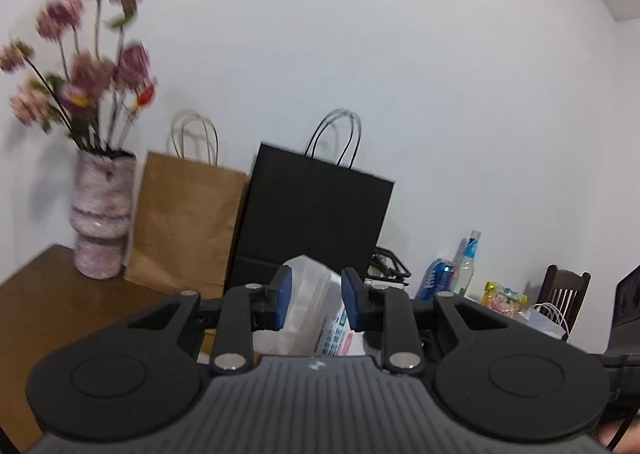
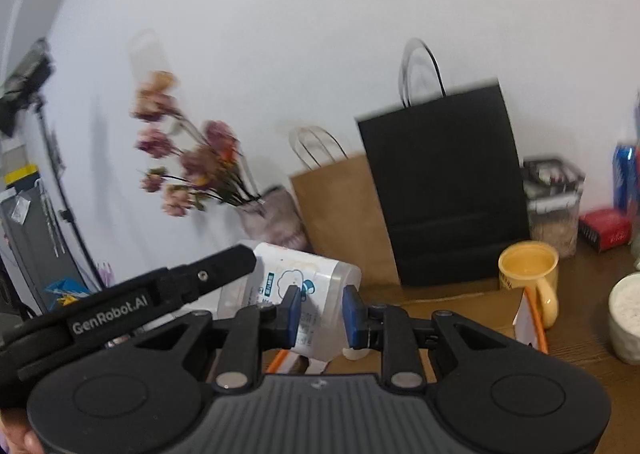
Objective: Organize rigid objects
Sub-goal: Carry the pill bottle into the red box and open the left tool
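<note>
A clear plastic container with a white and blue printed label [image 1: 316, 314] sits between the blue pads of my left gripper [image 1: 316, 296], which is shut on it and holds it above the wooden table [image 1: 48, 302]. In the right wrist view the same container [image 2: 292, 286] lies tilted, with the left gripper's arm reaching in from the left. My right gripper [image 2: 320, 314] is in front of the container with its jaws apart; I cannot tell if its pads touch it.
A black paper bag [image 2: 448, 189], a brown paper bag [image 2: 340, 213] and a vase of pink flowers [image 1: 102, 213] stand along the wall. A yellow mug [image 2: 530, 274], a white cup [image 2: 628, 318], a red box [image 2: 606, 230], a clear canister [image 2: 554, 197] and bottles [image 1: 466, 266] are to the right.
</note>
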A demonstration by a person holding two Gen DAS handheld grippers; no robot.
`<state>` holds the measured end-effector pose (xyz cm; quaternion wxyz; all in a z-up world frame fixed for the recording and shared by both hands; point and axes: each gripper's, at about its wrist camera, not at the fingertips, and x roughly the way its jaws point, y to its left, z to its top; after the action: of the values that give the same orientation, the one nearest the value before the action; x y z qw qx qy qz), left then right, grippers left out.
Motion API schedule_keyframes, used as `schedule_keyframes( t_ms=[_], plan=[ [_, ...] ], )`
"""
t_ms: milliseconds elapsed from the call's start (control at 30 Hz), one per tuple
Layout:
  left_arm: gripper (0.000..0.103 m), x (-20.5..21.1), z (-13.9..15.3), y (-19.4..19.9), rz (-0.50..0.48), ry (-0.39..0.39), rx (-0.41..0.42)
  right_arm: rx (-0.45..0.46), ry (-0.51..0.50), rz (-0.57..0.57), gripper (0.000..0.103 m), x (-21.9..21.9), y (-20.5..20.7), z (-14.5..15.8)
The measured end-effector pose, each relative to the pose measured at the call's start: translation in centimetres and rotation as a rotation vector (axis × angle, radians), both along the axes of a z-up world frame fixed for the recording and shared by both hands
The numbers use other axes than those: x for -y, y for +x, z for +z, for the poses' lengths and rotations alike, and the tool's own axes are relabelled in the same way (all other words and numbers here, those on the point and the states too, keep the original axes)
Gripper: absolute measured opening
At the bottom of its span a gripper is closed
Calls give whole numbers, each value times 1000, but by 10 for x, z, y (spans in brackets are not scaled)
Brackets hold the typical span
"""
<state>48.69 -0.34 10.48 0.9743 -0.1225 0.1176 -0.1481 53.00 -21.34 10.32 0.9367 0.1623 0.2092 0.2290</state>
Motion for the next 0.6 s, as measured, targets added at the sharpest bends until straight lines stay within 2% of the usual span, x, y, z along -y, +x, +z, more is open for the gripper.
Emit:
schedule_keyframes(
  t_ms=[100, 267, 433, 533, 600],
  plan=[
    [27, 4, -14, 45, -19, 7, -64, -73, 0, -8, 22, 5, 46, -19],
    [27, 8, -60, 110, -4, 19, -191, -191, 18, -21, 20, 12, 107, -61],
    [27, 8, -110, 164, 3, -4, -348, -304, -59, -46, 20, 6, 157, -99],
    [27, 13, -128, 185, 15, 31, -429, -354, -102, -55, 19, 2, 179, -115],
    [26, 12, -138, 201, 11, 27, -521, -375, -126, -72, 19, 0, 189, -123]
  ],
)
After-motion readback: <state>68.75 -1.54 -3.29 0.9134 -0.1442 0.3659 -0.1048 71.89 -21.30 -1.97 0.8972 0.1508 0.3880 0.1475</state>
